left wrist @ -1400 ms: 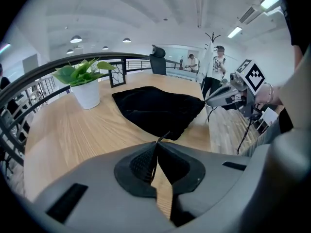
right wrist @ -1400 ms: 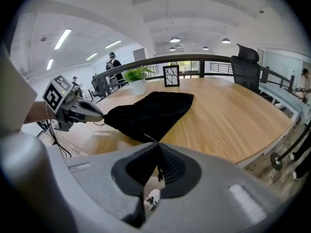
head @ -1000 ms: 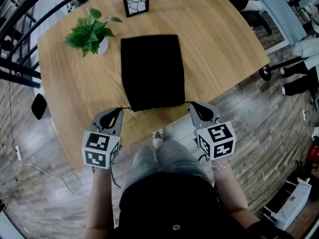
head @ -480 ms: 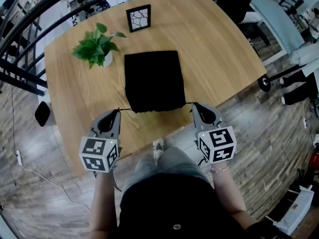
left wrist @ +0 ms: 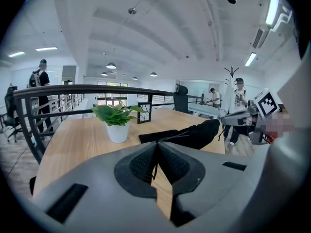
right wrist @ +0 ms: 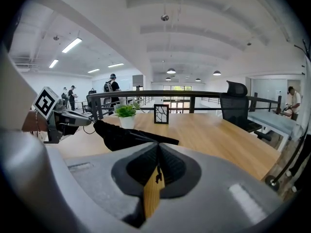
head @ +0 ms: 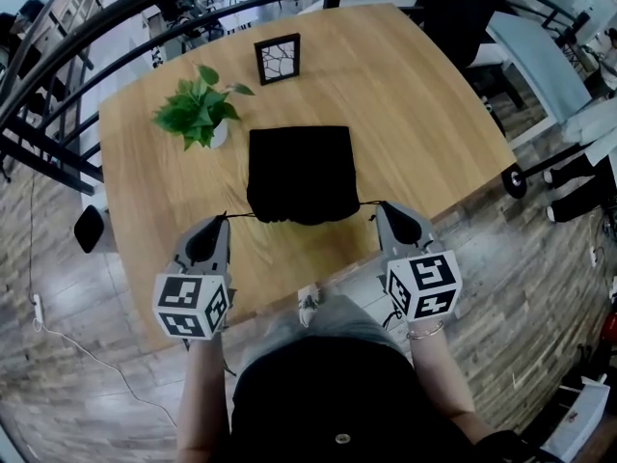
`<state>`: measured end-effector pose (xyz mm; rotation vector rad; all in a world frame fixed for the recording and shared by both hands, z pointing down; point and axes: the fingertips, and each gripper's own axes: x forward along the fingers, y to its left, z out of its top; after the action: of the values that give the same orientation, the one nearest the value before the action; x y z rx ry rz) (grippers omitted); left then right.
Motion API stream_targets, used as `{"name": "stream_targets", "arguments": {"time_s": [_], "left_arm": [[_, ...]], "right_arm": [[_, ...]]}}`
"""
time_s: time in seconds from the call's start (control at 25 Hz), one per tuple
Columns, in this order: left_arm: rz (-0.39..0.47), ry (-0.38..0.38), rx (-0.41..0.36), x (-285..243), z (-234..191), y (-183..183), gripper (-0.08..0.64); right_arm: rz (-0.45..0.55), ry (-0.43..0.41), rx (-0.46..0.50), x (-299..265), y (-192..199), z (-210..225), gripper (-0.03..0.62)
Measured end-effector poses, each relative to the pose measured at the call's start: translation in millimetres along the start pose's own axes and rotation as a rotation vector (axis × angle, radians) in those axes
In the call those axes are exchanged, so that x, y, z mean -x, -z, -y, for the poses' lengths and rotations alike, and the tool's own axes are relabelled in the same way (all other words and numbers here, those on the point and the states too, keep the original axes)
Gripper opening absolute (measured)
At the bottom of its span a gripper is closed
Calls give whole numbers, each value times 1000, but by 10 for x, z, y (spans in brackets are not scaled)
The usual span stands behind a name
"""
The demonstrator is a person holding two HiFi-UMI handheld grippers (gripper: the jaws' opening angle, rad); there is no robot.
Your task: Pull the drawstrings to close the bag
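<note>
A black drawstring bag [head: 301, 174] lies in the middle of the wooden table [head: 424, 114]. Its gathered mouth faces me and is lifted a little off the wood. My left gripper [head: 225, 218] is shut on the left drawstring [head: 239, 215], which runs taut to the bag's mouth. My right gripper [head: 378, 204] is shut on the right drawstring [head: 366, 202], also taut. In the left gripper view the closed jaws pinch the thin black cord [left wrist: 154, 166], with the raised bag [left wrist: 194, 134] beyond. The right gripper view shows the cord's end [right wrist: 158, 174] between shut jaws and the bag [right wrist: 121, 135] to the left.
A potted green plant [head: 201, 114] stands on the table behind the bag at the left. A small black picture frame [head: 278, 58] stands at the far edge. A black railing [head: 116, 27] runs behind the table, and an office chair [right wrist: 235, 106] is at the right.
Both grippers have risen with the drawstrings in them. The bag's near end has lifted off the table and its mouth looks more bunched.
</note>
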<state>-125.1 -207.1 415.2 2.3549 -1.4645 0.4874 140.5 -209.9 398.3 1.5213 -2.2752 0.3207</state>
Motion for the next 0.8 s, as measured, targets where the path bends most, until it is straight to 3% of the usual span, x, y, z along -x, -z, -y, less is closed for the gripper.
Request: {"name": "stream_targets", "arguments": {"time_s": [0.8], "left_arm": [[69,-62,15,113,-94,-176,25]], "right_arm": [[52,27,3,74,-193,209,0]]}}
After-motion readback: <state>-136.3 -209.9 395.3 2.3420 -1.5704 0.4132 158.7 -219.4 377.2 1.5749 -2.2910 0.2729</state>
